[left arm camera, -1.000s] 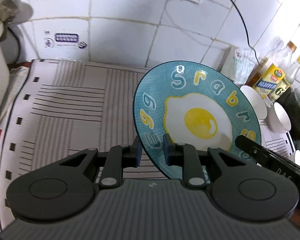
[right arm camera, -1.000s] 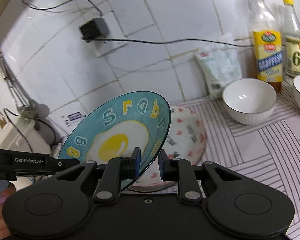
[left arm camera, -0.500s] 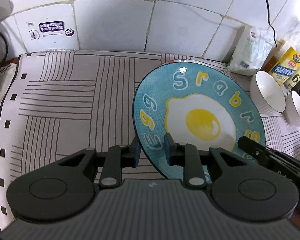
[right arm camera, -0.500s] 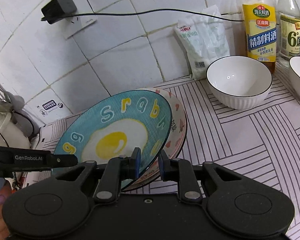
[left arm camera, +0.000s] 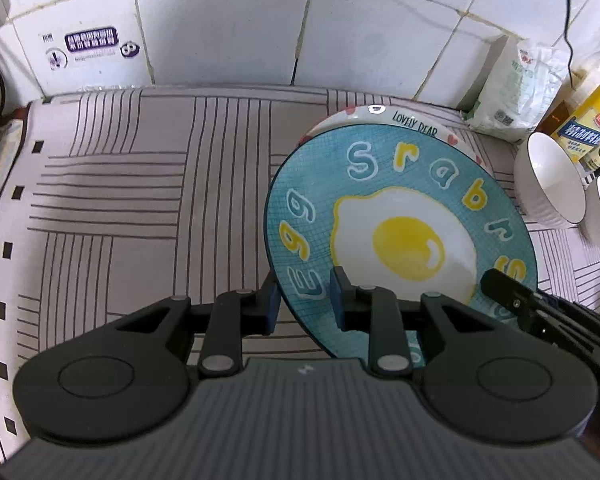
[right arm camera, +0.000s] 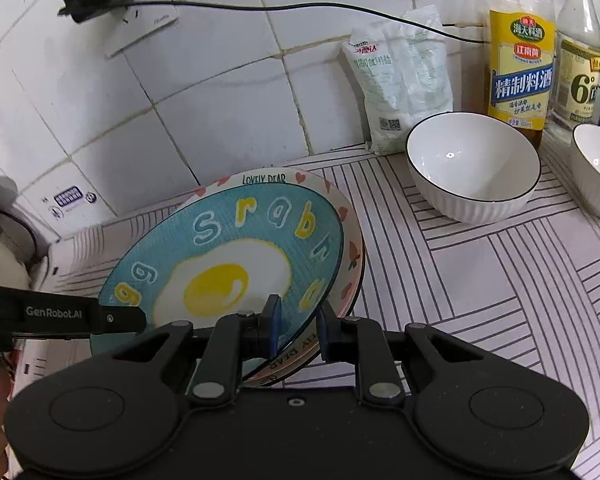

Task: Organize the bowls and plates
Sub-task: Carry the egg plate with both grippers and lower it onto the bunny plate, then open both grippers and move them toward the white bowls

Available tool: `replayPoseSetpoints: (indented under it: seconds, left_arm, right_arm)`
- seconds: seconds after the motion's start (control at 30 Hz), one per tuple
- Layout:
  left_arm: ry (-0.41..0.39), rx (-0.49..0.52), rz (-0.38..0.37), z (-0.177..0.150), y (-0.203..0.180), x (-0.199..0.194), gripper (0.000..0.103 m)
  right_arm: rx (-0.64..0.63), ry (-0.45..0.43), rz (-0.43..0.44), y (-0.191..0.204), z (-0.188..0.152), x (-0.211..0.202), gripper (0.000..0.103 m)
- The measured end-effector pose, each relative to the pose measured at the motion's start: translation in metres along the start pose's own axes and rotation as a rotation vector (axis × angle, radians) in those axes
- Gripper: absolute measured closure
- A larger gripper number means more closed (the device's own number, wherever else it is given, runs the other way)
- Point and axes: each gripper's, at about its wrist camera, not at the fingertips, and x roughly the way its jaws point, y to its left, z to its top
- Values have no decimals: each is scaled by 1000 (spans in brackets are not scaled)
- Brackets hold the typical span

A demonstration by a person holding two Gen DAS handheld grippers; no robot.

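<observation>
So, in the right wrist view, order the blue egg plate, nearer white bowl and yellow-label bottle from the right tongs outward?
1. Blue egg plate, rim between the right tongs.
2. Nearer white bowl, on the cloth, upper right.
3. Yellow-label bottle, behind the bowl by the wall.

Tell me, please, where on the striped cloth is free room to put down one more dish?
The widest bare patch of the striped cloth lies left of the egg plate, up to the tiled wall. A smaller patch lies in front of the white bowl. It is crowded by the salt bag and bottles.
</observation>
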Motion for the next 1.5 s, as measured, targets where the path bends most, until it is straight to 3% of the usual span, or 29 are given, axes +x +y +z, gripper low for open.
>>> replayPoseSetpoints:
  seconds: [0.27, 0.5, 0.73, 1.07, 1.3, 1.5]
  left_arm:
    - [2, 23, -26, 0, 1, 4, 78]
    - [-9, 40, -28, -5, -3, 5, 78]
    - [-45, 81, 17, -14, -14, 6, 78]
    - [-52, 32, -5, -27, -14, -10, 79]
    - [-89, 44, -15, -39, -33, -62, 76]
    - [-162, 80, -15, -59, -60, -114, 62]
  right_arm:
    - [-137, -15, -135, 20, -5, 0, 74]
    - [-183, -21, -186, 22, -8, 4, 70]
    - [-279, -60, -248, 23, -11, 11, 69]
    - [-243, -84, -132, 4, -15, -10, 68]
    - [-228, -86, 32, -26, -4, -78, 65]
    - [-250, -116, 128, -50, 1, -140, 56]
